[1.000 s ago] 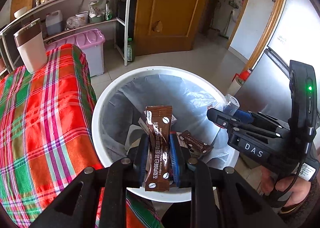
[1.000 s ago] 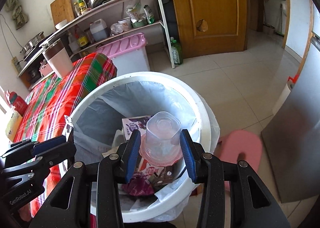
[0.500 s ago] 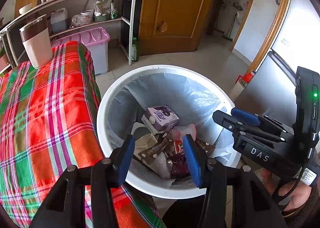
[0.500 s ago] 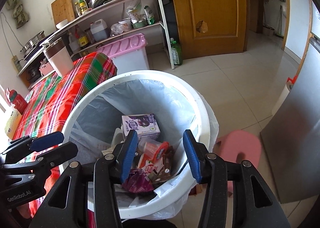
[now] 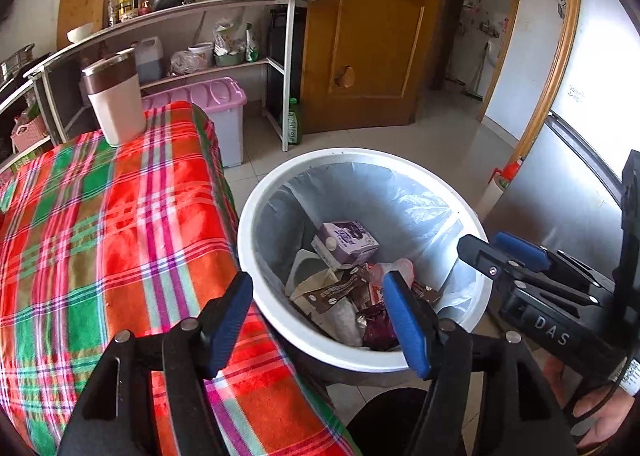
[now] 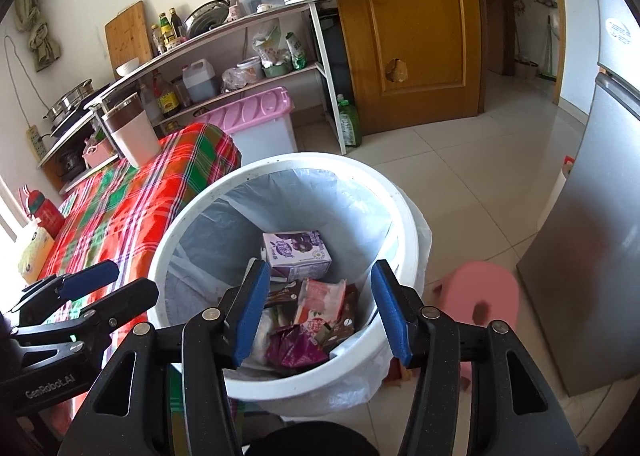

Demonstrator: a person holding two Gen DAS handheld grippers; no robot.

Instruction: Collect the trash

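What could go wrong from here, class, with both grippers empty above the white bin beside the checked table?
1. The left gripper, its jaws opening and empty, hangs over the bin's rim and the tablecloth; swinging back could knock either.
2. The two grippers sit close; the right gripper could bump the left.
3. The tall cup stands near the table's edge.

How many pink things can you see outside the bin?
2: a pink-lidded plastic storage box under the shelves beyond the plaid table, and a round pink plastic stool on the floor right of the white bin. Others may be hidden.
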